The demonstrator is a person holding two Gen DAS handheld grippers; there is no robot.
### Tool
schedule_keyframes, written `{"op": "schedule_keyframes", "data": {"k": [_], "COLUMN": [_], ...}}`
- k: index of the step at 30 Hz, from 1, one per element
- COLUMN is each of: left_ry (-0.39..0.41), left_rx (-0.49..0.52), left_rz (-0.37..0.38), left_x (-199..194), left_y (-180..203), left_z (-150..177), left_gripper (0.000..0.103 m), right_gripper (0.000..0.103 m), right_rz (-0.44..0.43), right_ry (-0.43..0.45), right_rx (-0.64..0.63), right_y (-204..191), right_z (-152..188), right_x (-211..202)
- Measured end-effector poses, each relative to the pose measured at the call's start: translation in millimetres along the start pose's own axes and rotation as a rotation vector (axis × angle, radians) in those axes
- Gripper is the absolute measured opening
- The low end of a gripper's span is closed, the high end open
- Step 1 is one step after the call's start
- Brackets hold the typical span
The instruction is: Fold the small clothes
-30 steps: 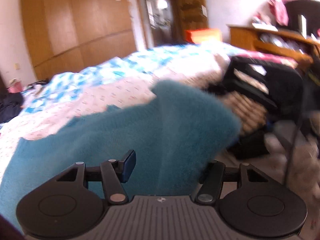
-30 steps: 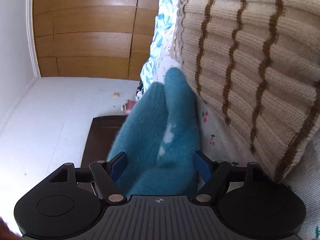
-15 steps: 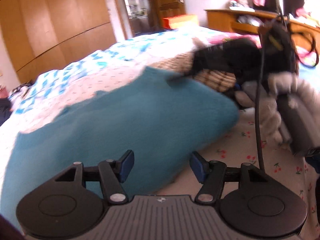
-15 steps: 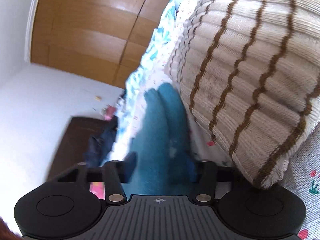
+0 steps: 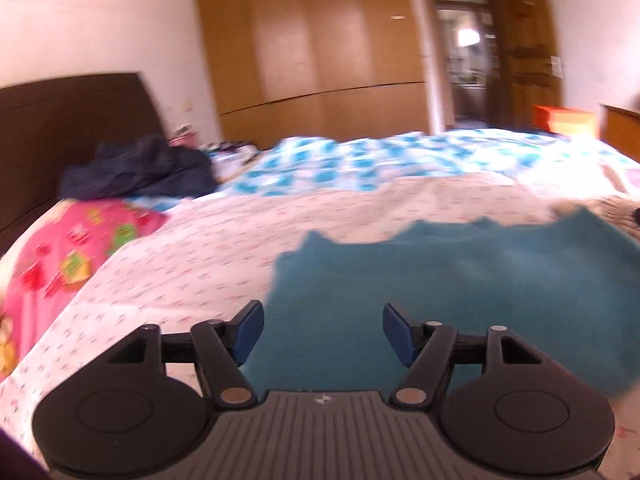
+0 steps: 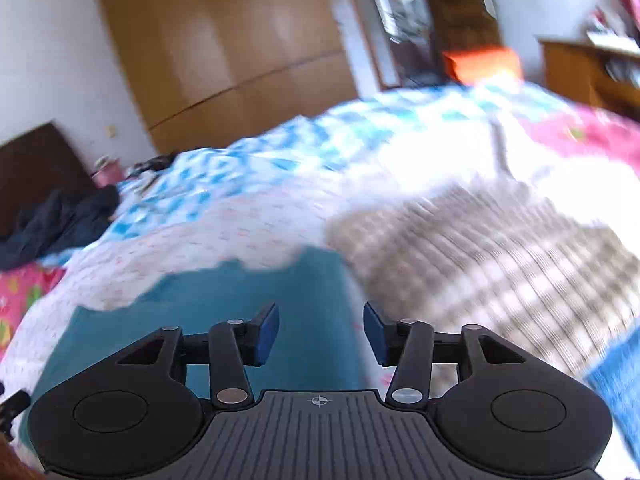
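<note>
Presently, left wrist view: left gripper (image 5: 323,333) jaws opening, nothing pinched — teal garment (image 5: 460,300) lies flat on the bedsheet (image 5: 224,256), lower right. Regrip a free edge cleanly.

Right wrist view: right gripper (image 6: 321,333) opening, empty; striped knit (image 6: 480,252) touches the garment's right edge — an obstruction.

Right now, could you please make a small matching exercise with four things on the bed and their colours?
Things:
1. fluffy garment
2. ribbed sweater
3. crumpled clothes near the headboard
4. pillow

Colours:
a. pink with bright patches
b. teal
c. dark navy
d. beige with brown stripes

Pairs: 1-b, 2-d, 3-c, 4-a
</note>
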State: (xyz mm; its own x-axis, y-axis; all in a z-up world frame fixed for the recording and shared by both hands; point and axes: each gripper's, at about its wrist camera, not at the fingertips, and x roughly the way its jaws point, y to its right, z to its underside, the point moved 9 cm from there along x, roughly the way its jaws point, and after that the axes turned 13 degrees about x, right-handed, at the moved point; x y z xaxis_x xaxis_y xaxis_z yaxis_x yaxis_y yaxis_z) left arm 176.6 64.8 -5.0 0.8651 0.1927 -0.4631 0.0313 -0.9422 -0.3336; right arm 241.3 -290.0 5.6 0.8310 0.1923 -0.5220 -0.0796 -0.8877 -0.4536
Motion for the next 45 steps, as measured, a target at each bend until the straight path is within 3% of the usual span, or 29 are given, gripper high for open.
{"op": "schedule_keyframes", "data": {"k": [3, 7, 10, 12, 14, 20, 24, 26, 27, 30, 33, 45], "left_ry": [-0.048, -0.112, -0.096, -0.094, -0.099, -0.104, -0.104, -0.105, -0.104, -0.077, -0.043, -0.148], "left_rx": [-0.104, -0.133, -0.155, -0.142, -0.160, -0.197, -0.214, -0.229, -0.240, -0.264, -0.274, -0.228], "left_rz": [0.000, 0.050, 0.097, 0.086, 0.097, 0.087, 0.099, 0.118, 0.124, 0.125, 0.099, 0.021], "left_x": [14, 21, 23, 26, 26, 28, 27, 27, 26, 22, 17, 39], "left_y": [-21, -25, -24, -26, -28, -39, -41, -42, -43, -47, -52, -48], "left_z": [25, 51, 48, 47, 49, 50, 50, 50, 50, 47, 43, 59], "left_gripper": [0.071, 0.071, 0.071, 0.071, 0.071, 0.071, 0.071, 0.064, 0.054, 0.044, 0.044, 0.045], "right_gripper": [0.057, 0.062, 0.062, 0.062, 0.062, 0.064, 0.036, 0.022, 0.016, 0.013, 0.012, 0.013], "right_rz": [-0.110, -0.297, -0.288, -0.261, -0.239, -0.103, -0.052, -0.065, -0.076, -0.117, -0.150, -0.218], "right_ry": [-0.086, -0.360, -0.453, -0.508, -0.543, -0.537, -0.514, -0.515, -0.516, -0.493, -0.465, -0.498], "right_rx": [-0.142, -0.161, -0.162, -0.141, -0.138, -0.241, -0.330, -0.331, -0.317, -0.290, -0.282, -0.211], "right_y": [-95, -209, -256, -275, -286, -302, -303, -304, -305, -313, -324, -333], "right_z": [9, 61, 93, 108, 120, 133, 137, 135, 132, 120, 115, 146], "right_x": [21, 75, 116, 146, 165, 195, 198, 193, 189, 177, 170, 195]}}
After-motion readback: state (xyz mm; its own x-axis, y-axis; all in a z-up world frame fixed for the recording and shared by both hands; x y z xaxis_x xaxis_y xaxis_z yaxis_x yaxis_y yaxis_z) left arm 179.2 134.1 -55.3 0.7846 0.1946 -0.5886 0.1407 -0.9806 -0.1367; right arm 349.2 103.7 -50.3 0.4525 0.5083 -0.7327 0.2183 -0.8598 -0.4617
